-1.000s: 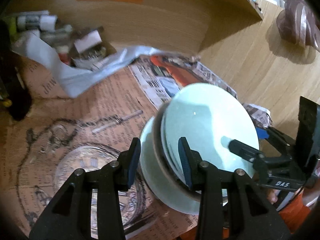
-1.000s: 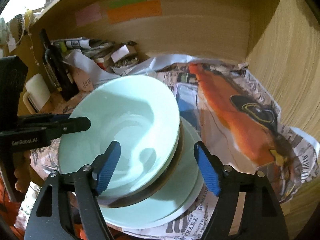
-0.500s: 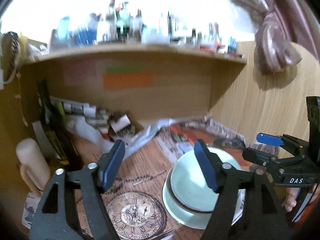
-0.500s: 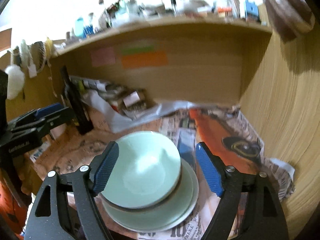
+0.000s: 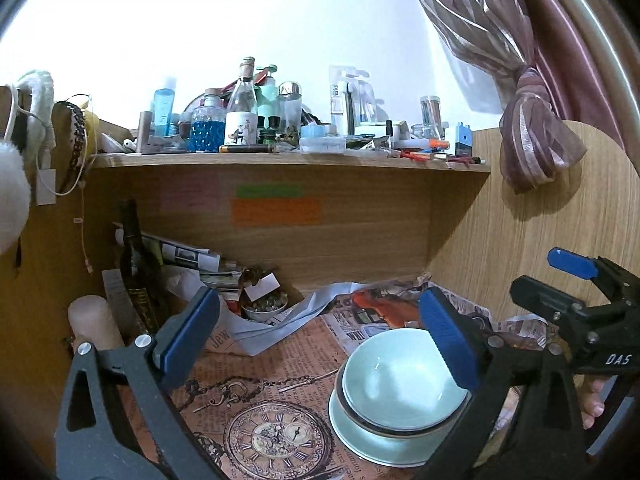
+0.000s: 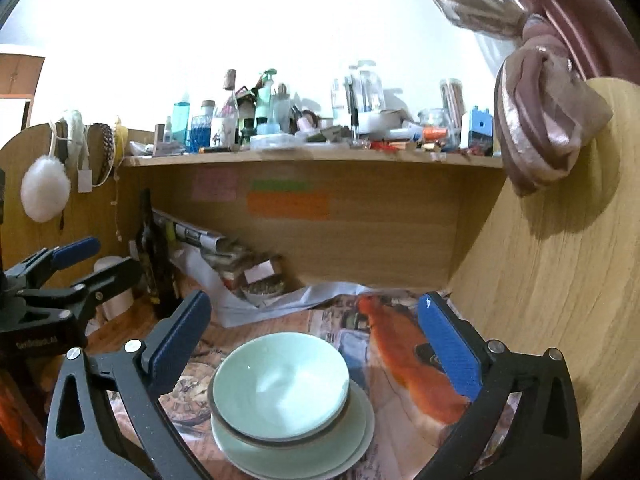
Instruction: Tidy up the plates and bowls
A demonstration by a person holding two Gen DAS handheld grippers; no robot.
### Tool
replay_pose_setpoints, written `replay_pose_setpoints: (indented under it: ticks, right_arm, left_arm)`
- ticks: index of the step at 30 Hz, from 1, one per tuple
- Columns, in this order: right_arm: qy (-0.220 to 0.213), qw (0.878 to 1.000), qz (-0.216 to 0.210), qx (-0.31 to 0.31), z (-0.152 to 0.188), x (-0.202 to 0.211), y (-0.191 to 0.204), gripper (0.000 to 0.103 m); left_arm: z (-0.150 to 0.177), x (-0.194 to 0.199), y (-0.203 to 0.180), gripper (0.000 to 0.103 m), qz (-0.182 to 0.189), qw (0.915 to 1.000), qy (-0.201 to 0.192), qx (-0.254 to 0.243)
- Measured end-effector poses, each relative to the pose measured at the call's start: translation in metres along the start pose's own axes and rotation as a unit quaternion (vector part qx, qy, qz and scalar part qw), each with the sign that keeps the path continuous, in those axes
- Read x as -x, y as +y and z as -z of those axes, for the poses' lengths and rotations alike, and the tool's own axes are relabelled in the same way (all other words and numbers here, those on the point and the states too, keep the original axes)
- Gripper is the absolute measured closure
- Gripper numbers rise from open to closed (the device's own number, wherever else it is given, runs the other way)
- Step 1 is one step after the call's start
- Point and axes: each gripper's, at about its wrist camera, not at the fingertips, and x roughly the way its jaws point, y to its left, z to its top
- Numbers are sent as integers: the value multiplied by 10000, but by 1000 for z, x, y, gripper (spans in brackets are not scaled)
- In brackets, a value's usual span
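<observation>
A pale green bowl (image 5: 396,388) sits nested in a dark-rimmed bowl on a pale green plate (image 5: 360,446), all stacked on the papered desk. The stack also shows in the right wrist view, bowl (image 6: 280,388) over plate (image 6: 356,440). My left gripper (image 5: 320,344) is open and empty, raised well above and left of the stack. My right gripper (image 6: 316,340) is open and empty, raised above the stack. The right gripper (image 5: 560,280) also shows at the right of the left wrist view, and the left gripper (image 6: 92,260) at the left of the right wrist view.
A dark bottle (image 5: 140,272), a candle (image 5: 94,324), rolled papers and a small filled bowl (image 5: 264,306) crowd the back left. A cluttered shelf (image 5: 288,158) overhangs the desk. A wooden side wall (image 6: 560,280) stands at right, with a tied curtain (image 5: 532,148).
Both grippers have let go of the bowl stack, opened wide and pulled back up and away. The stack now rests on the desk.
</observation>
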Motion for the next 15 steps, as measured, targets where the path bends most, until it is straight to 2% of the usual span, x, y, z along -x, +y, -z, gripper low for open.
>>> replay_pose_setpoints:
  ticks: [15]
  right_arm:
    - [-163, 9998, -42, -73, -2, 7, 1, 0]
  left_arm:
    - [4, 1, -4, 0, -31, 9999, -110, -71]
